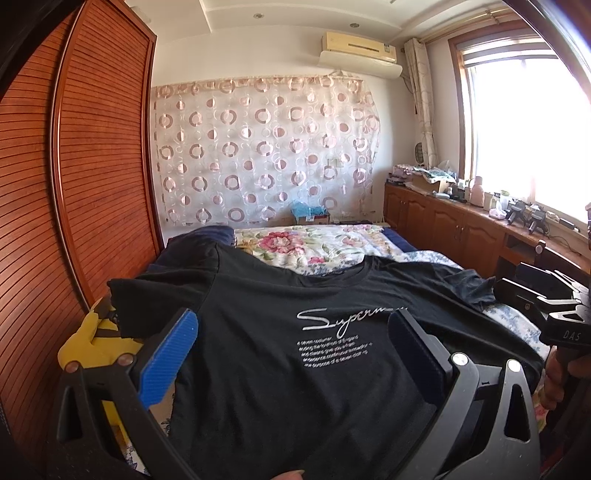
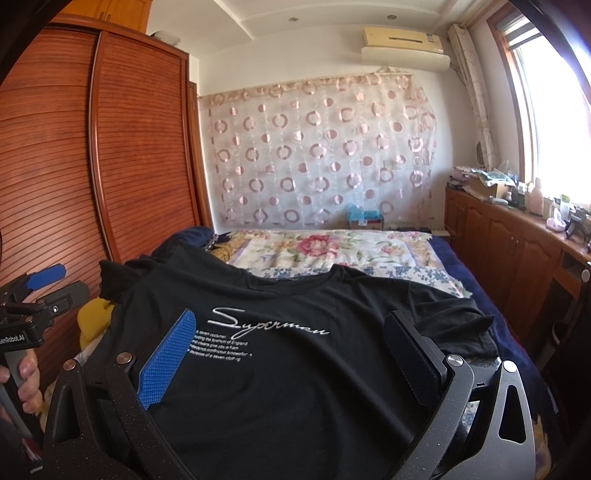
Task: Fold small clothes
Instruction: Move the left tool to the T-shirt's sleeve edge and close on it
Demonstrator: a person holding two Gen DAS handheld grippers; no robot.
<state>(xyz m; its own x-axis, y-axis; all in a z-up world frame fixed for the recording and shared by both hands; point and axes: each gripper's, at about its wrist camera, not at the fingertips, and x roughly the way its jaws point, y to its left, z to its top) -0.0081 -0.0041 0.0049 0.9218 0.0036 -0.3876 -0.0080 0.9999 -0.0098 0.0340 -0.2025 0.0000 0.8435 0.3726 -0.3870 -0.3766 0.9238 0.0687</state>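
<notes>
T-shirt [image 1: 280, 354] flat, unfolded; left gripper [image 1: 291, 332] and right gripper [image 2: 288, 336] wide open, empty. Next: pinch sleeve at 9 o'clock.

The black T-shirt [image 1: 280, 362]'s hem is cut off below both views.

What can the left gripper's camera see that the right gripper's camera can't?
Only the left wrist view shows the right gripper at its right edge, and more of the yellow thing beside the shirt.

Only the right wrist view shows the left gripper at its left edge, the whole silver word on the shirt, and the light wooden cupboards above the wardrobe.

Both show the black T-shirt lying flat on the flowery bed, and both grippers open.
</notes>
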